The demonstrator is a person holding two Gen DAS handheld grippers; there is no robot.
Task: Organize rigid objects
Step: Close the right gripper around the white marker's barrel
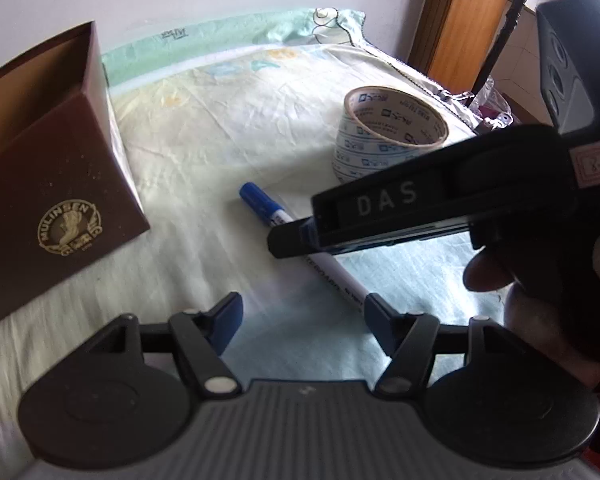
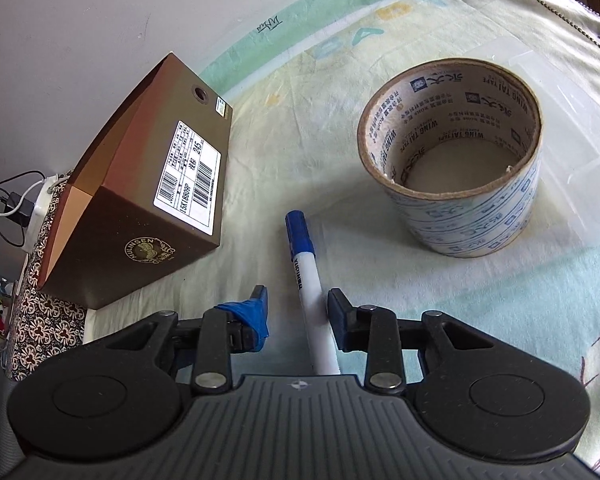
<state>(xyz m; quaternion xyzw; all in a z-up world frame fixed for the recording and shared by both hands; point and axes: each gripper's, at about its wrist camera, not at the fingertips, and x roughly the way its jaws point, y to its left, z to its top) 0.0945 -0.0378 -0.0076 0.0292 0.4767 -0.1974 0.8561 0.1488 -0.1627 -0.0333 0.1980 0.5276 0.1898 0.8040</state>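
A white marker (image 2: 315,304) with a blue cap lies flat on the pale, wrinkled bed sheet (image 2: 300,140) — everything else is easiest placed from it. The right gripper (image 2: 298,308) sits low over the marker's white barrel, the barrel running up between its two fingers, close against the right finger (image 2: 336,312) and clear of the left one, which is wrapped in blue tape. The jaws stand apart; nothing is clamped. Seen from the left wrist view, that same right gripper (image 1: 288,240) reaches in from the right and covers the middle of the marker (image 1: 260,200), a hand (image 1: 540,300) wrapped round its handle.

The left gripper (image 1: 300,312) hovers near the marker's tail end, jaws spread wide and empty.

Beyond the capped end, to the right, stands a roll of printed packing tape (image 2: 460,184), upright on its edge, well apart from the marker. To the left of the cap rests a brown shoebox (image 2: 140,216) — open-topped, gold emblem on its end, a barcode label on one side.
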